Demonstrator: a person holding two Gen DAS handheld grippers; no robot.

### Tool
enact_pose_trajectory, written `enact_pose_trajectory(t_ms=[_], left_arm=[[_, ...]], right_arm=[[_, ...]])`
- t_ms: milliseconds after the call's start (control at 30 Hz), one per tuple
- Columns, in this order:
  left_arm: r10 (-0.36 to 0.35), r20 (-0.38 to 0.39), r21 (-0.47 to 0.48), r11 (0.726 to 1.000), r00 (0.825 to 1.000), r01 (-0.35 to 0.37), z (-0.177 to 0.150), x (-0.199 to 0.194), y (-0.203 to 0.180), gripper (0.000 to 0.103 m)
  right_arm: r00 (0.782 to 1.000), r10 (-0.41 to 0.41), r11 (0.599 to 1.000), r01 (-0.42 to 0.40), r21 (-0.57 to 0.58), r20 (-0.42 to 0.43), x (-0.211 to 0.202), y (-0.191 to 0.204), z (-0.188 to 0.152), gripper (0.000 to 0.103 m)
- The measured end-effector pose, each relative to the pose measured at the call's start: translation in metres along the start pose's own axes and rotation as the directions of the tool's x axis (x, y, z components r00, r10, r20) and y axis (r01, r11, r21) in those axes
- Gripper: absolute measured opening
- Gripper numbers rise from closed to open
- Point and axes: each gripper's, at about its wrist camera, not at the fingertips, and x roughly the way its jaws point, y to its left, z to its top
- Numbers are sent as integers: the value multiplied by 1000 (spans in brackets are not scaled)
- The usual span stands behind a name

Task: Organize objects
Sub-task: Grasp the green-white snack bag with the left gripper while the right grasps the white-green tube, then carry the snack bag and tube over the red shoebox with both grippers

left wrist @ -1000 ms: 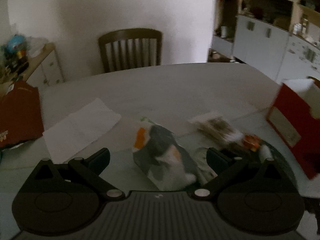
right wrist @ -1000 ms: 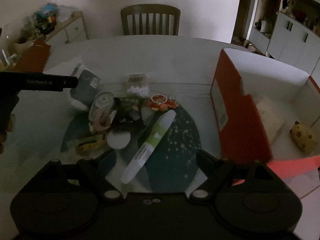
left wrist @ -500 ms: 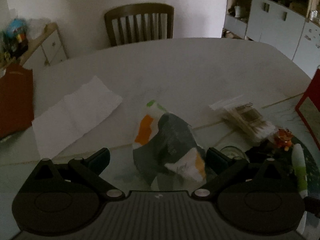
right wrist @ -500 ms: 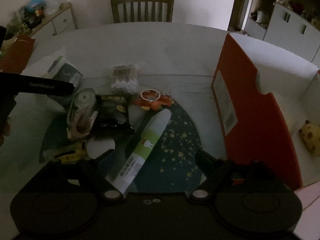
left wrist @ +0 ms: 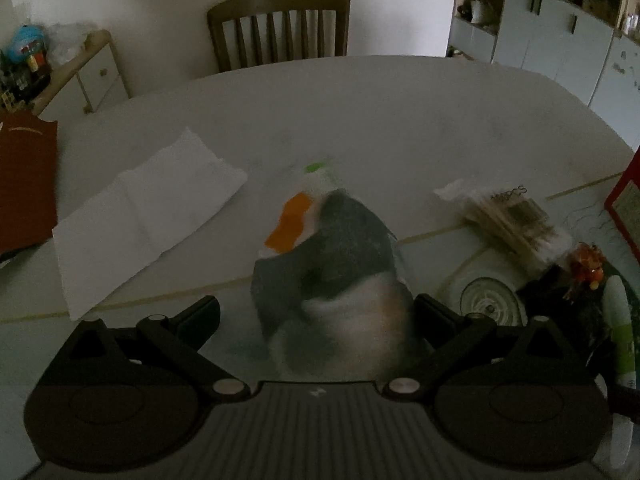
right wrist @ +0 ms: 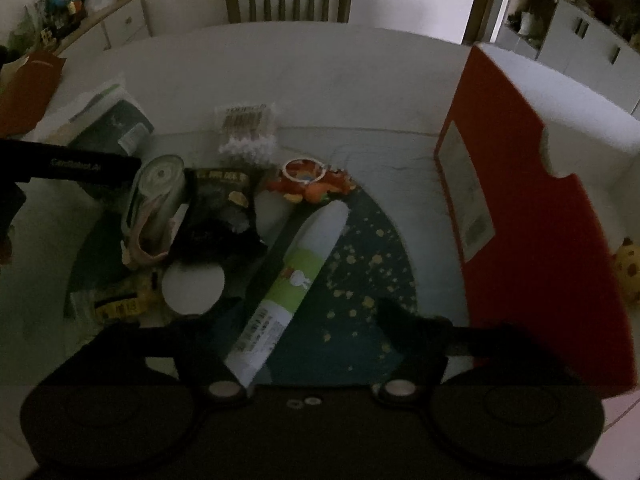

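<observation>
Between the fingers of the right hand-held gripper (right wrist: 310, 312), a white-and-green tube (right wrist: 294, 280) lies slantwise on a dark speckled mat (right wrist: 360, 272) on the tabletop (right wrist: 320, 72); jaws have just been closing, still parted, pads not clearly pressing the tube. Left hand-held gripper (left wrist: 316, 312) stands wide, a grey, white and orange packet (left wrist: 328, 256) between its fingers, contact unclear. Just beyond the tube: orange keychain (right wrist: 308, 180), cotton swab pack (right wrist: 246, 128); red box (right wrist: 532, 208) stands to the right.

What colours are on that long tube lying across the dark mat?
The long plastic tube is white with a green band, clearest in the right wrist view.
</observation>
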Motion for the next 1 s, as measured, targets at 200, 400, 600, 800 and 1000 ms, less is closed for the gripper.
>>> enact_pose_trajectory(t_ms=[200, 400, 600, 800, 1000], left_arm=[[-23, 5, -9, 1000, 1000, 23, -3, 0, 4, 99], [-52, 34, 11, 999, 998, 52, -5, -9, 3, 62], [-106, 30, -29, 994, 994, 106, -9, -19, 7, 45], [-116, 29, -53, 992, 993, 117, -19, -31, 7, 39], [-111, 40, -63, 992, 993, 113, -27, -62, 2, 39]], right_arm=[[1000, 18, 1000, -18, 2, 1, 0, 1, 5, 49], [1000, 16, 1000, -16, 15, -2, 0, -2, 10, 24], [1000, 18, 999, -18, 42, -2, -5, -7, 9, 17], [999, 31, 997, -31, 66, 13, -21, -12, 2, 17], [997, 58, 993, -63, 102, 54, -52, -17, -2, 17]])
